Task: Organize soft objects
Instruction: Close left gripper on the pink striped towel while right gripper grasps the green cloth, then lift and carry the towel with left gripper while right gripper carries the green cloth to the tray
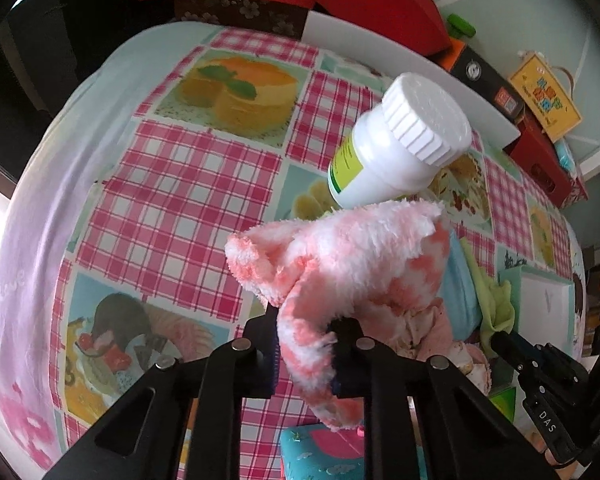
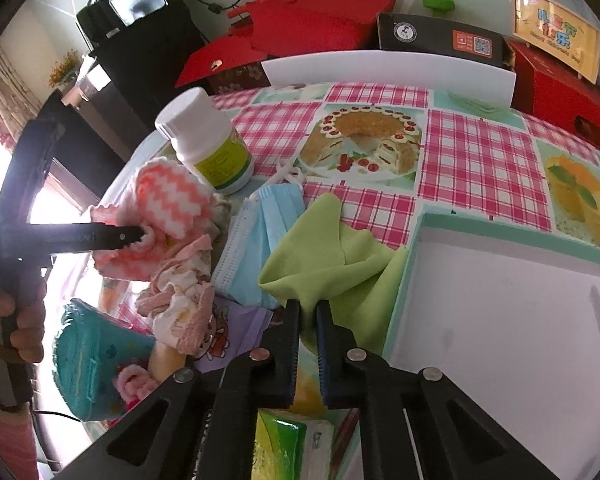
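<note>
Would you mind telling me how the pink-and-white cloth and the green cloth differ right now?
The pink-and-white cloth is fluffy with a zigzag pattern; the green cloth is smooth and plain. The pink-and-white cloth is clamped by the left gripper beside the white bottle; the green cloth is pinched by the right gripper and lies partly over the rim of the tray. Both are soft, crumpled and gripped.

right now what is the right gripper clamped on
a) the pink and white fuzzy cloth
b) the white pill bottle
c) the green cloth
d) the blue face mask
c: in the right wrist view the right gripper is pinched on a fold of the green cloth, while the pink and white fuzzy cloth sits in the left gripper.
</note>
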The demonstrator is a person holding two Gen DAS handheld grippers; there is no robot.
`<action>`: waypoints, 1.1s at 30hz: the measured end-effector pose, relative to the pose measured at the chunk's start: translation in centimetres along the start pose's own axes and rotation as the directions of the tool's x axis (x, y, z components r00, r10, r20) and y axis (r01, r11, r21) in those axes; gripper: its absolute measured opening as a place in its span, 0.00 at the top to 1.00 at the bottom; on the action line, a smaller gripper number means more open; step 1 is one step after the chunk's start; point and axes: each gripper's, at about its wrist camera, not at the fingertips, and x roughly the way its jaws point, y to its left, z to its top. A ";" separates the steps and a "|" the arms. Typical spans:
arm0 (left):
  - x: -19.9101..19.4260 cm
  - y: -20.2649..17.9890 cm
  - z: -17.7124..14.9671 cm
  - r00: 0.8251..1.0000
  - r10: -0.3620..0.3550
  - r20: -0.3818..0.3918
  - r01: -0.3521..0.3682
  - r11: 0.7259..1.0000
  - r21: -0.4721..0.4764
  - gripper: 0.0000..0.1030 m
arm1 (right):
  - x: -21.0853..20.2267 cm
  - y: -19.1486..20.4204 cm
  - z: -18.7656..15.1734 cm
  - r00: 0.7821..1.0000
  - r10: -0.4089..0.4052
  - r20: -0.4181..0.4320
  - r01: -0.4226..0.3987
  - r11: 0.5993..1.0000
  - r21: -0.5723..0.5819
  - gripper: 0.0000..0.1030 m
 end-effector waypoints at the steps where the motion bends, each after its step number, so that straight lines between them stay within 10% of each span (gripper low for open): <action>1: -0.5 0.1 -0.1 1.000 -0.001 0.011 0.001 1.000 -0.006 0.83 | -0.2 0.0 0.0 1.000 0.005 0.007 -0.005 1.000 0.004 0.92; 17: -10.1 -0.6 -1.5 0.970 -0.018 0.244 0.031 0.998 -0.050 0.84 | -4.1 -0.9 0.8 0.985 0.120 0.127 -0.129 0.990 0.063 0.95; 33: -19.8 -10.1 -1.6 0.884 -0.131 0.448 0.088 0.989 0.116 0.84 | -19.2 -3.5 0.9 0.867 0.072 0.494 -0.143 0.984 0.107 0.95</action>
